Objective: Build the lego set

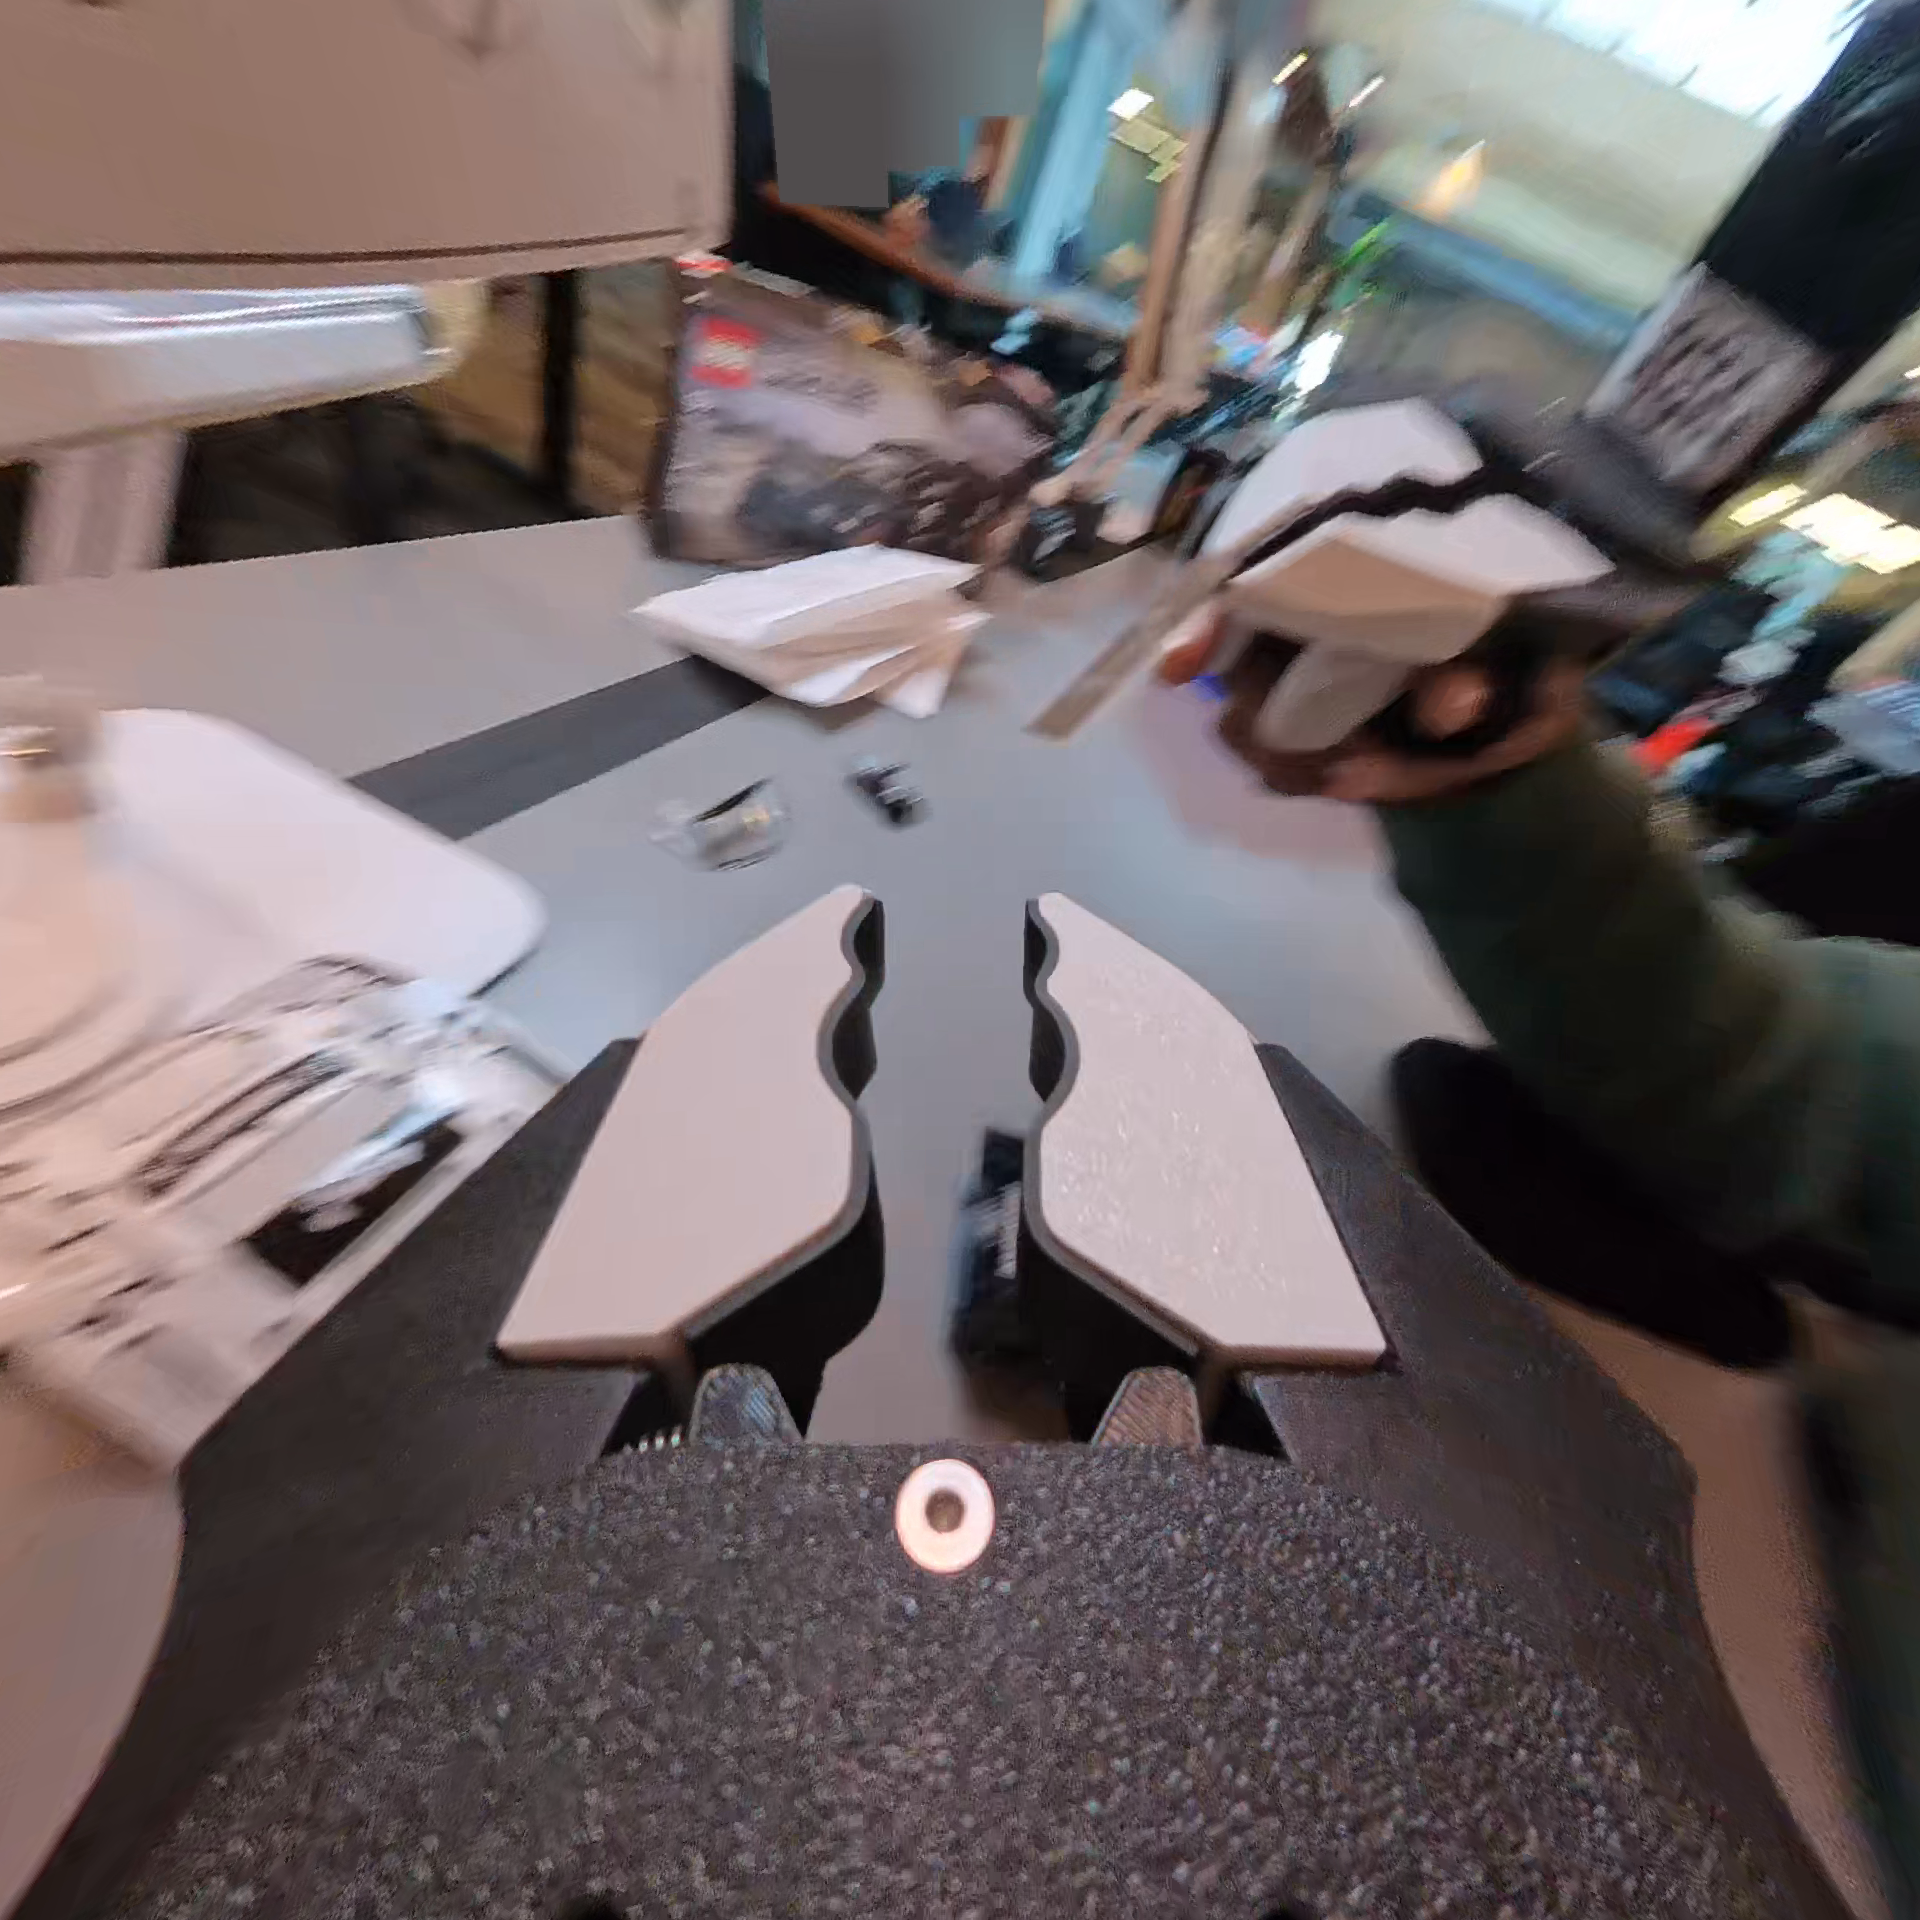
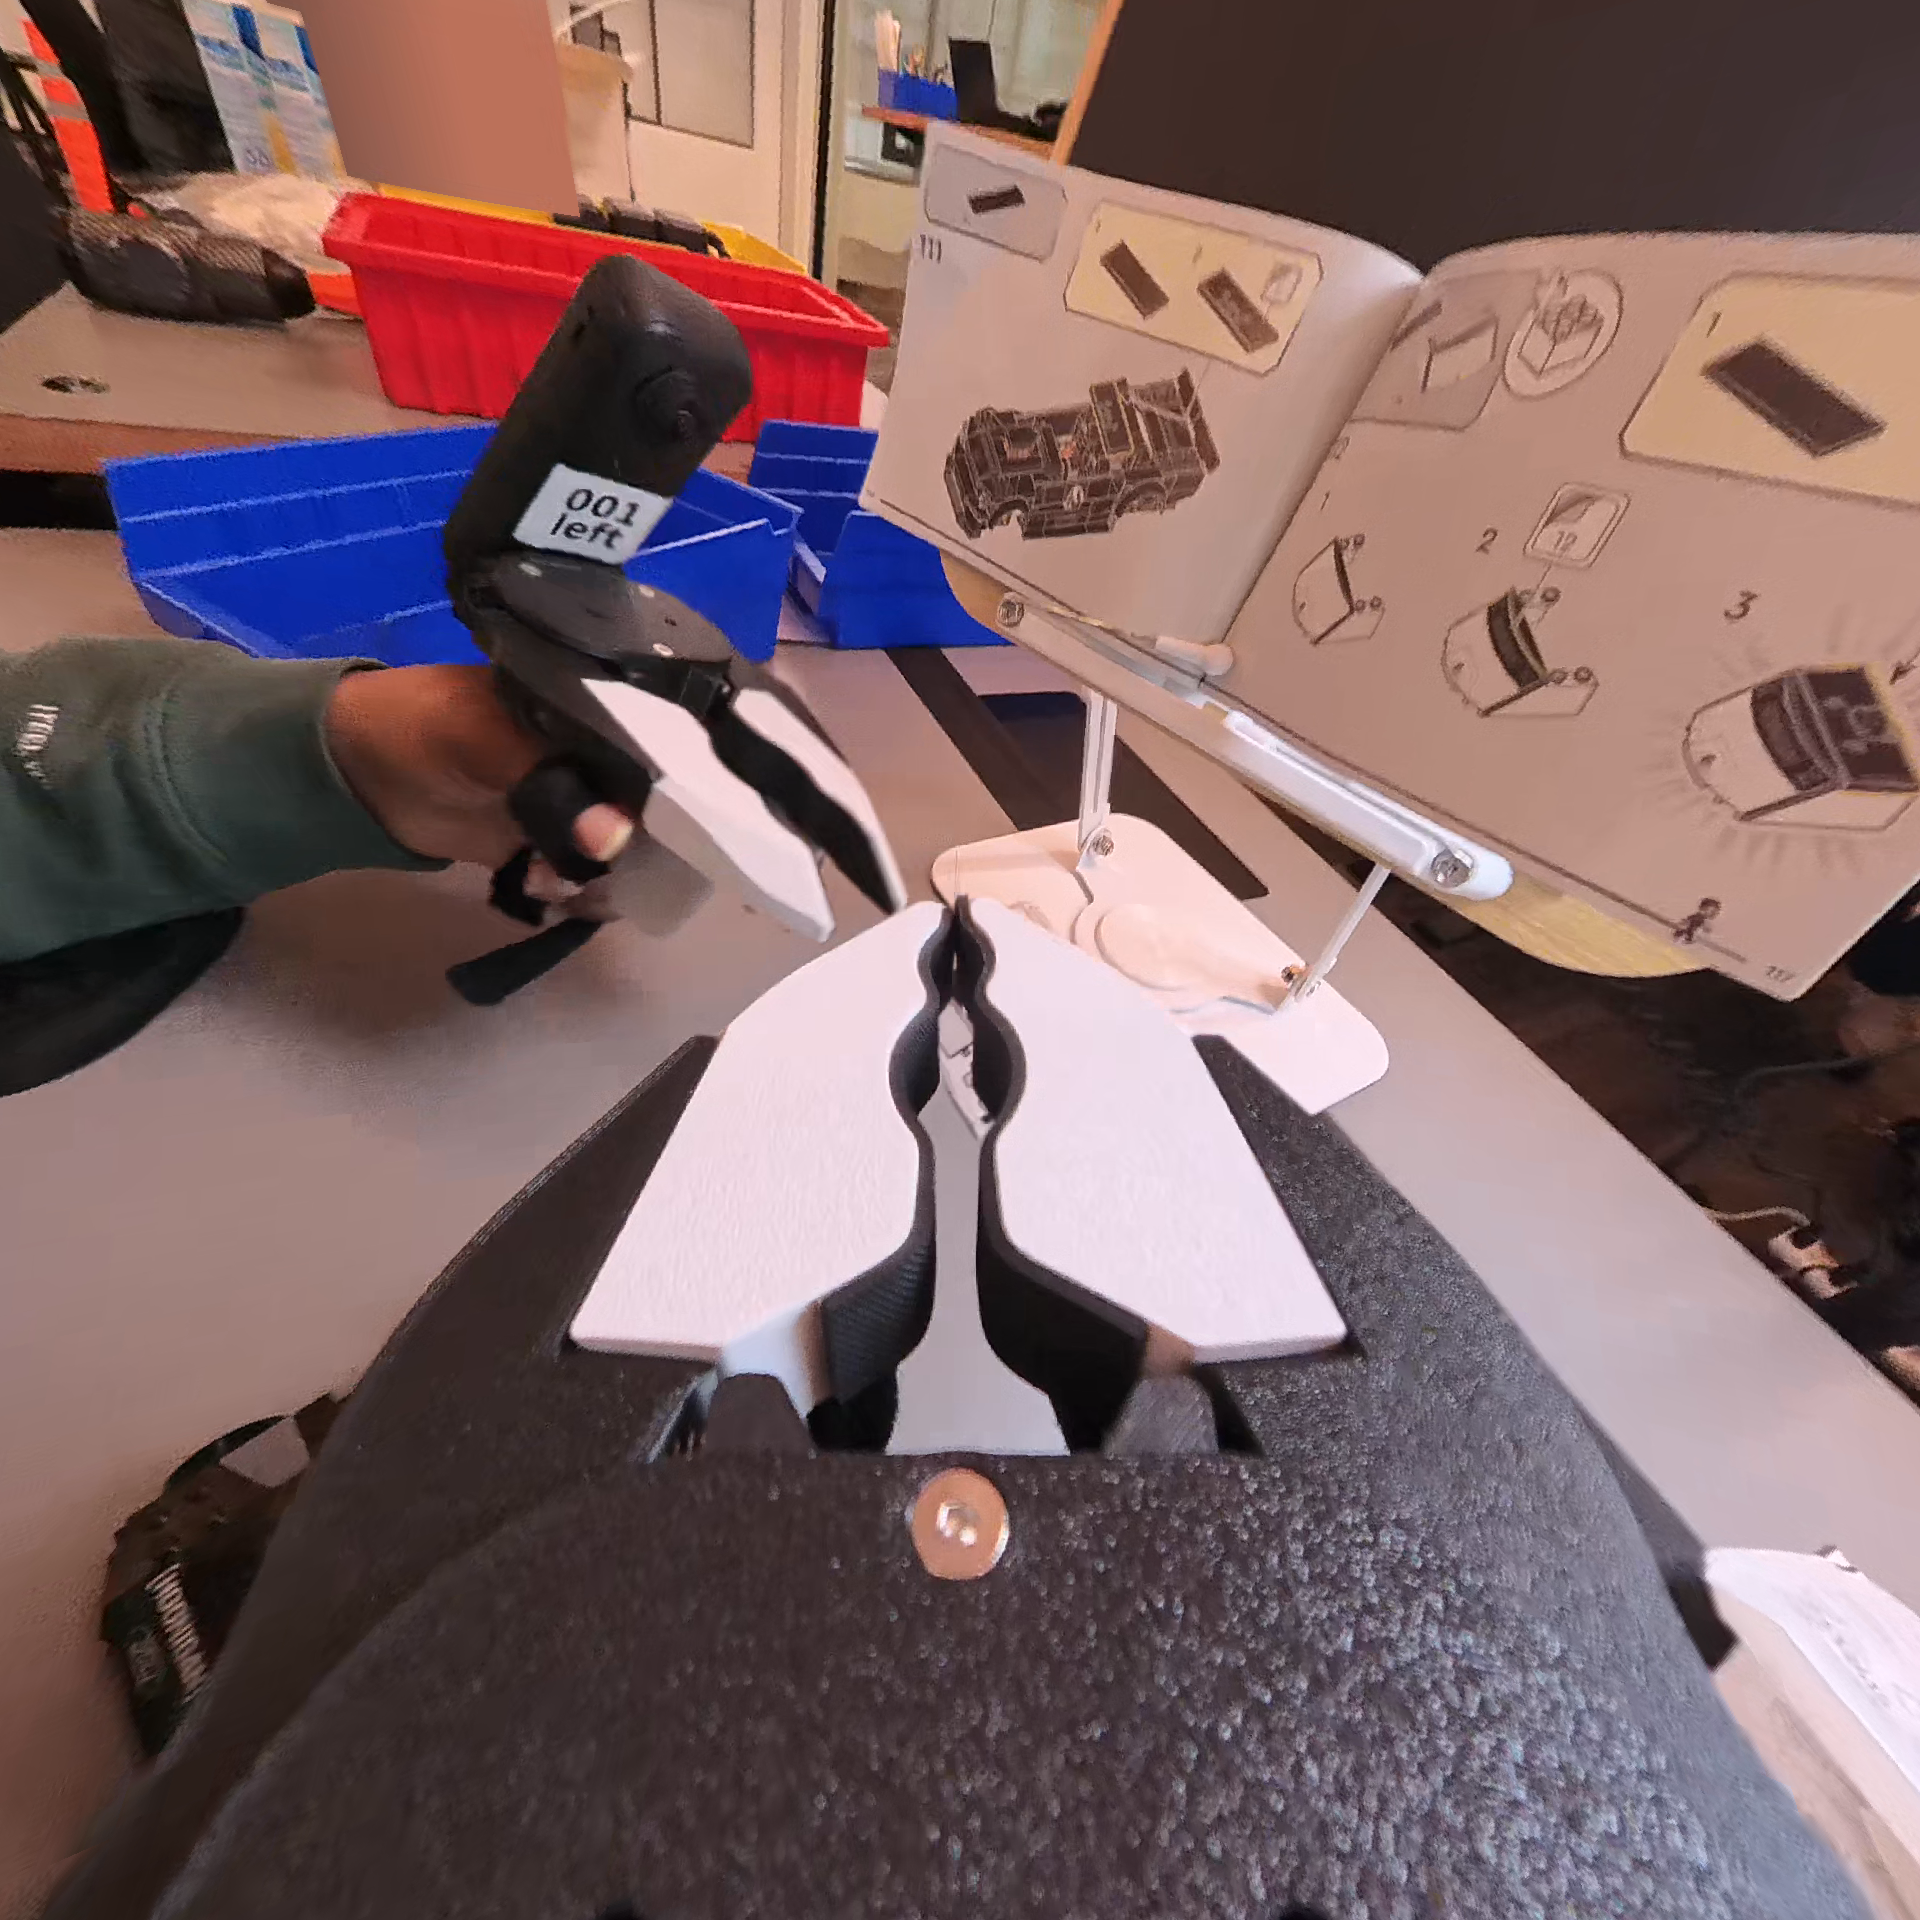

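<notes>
Grey tabletop [image 1: 1091, 831] ran across both views, with a dark strip crossing it diagonally; the room behind was blurred in the left wrist view.

Left gripper [image 1: 954, 920] filled the lower half of its own view, white fingers parted with a clear gap and nothing between them. A dark lego piece [image 1: 992, 1236] lay on the table below the gap, partly hidden by the right-hand finger. Farther up the frame, centre, sat a small dark piece [image 1: 886, 787] and just left of it a clear plastic bag [image 1: 724, 826] with bits inside. Folded white papers [image 1: 831, 623] lay beyond, and a lego box [image 1: 831, 436] stood behind them, upper centre.

Right gripper [image 2: 958, 920] in its own view had its tips together, closed, with nothing visibly held; only the wavy slot stayed open lower down. In the left wrist view the same gripper appeared at right, held by a hand with a green sleeve [image 1: 1621, 935]; a thin pale strip near its tips was too blurred to identify.

Instruction booklet [image 2: 1455, 468] lay open on a white stand [image 2: 1247, 997], upper right of the right wrist view. Blue bins [image 2: 312, 540] and a red bin [image 2: 582, 301] sat at upper left. A dark assembled lego part [image 2: 166, 1621] showed at the lower left edge.
</notes>
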The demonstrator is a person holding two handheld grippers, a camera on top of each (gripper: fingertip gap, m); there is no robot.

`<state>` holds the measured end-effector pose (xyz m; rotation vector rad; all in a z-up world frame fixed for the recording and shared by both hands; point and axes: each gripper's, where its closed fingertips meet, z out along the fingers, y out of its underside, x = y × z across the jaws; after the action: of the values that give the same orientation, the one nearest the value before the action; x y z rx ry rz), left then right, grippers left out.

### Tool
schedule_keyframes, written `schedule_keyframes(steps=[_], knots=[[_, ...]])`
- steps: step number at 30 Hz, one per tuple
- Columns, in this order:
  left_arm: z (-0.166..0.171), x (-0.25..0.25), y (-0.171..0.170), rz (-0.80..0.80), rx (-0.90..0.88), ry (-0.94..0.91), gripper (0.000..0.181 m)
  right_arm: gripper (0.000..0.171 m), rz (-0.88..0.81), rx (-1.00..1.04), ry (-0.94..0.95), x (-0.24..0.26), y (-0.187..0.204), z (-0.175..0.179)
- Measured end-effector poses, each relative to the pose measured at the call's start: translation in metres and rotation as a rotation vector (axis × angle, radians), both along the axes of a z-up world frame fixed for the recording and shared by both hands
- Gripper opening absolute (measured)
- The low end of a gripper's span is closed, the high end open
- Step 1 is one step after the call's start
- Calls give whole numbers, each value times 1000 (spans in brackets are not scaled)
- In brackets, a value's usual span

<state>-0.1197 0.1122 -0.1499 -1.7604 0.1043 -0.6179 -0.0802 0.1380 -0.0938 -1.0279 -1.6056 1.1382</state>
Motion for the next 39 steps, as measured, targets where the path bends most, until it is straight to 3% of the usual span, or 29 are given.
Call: schedule_keyframes(steps=[4, 12, 19, 27, 39], knots=[[32, 30, -9, -168, 65, -309, 24, 0, -21, 147, 71, 0, -6, 7], [52, 13, -13, -243, 82, -738, 21, 0, -74, 822, 253, -5, -40, 8], [52, 6, -14, -231, 87, -732, 20, 0, -72, 1036, 283, -15, -61, -5], [50, -7, -13, -186, 91, -717, 18, 0, -80, 1041, 278, -17, -59, -10], [59, -62, -26, 13, 167, -521, 12, 0, -130, 995, 251, -17, -40, -10]])
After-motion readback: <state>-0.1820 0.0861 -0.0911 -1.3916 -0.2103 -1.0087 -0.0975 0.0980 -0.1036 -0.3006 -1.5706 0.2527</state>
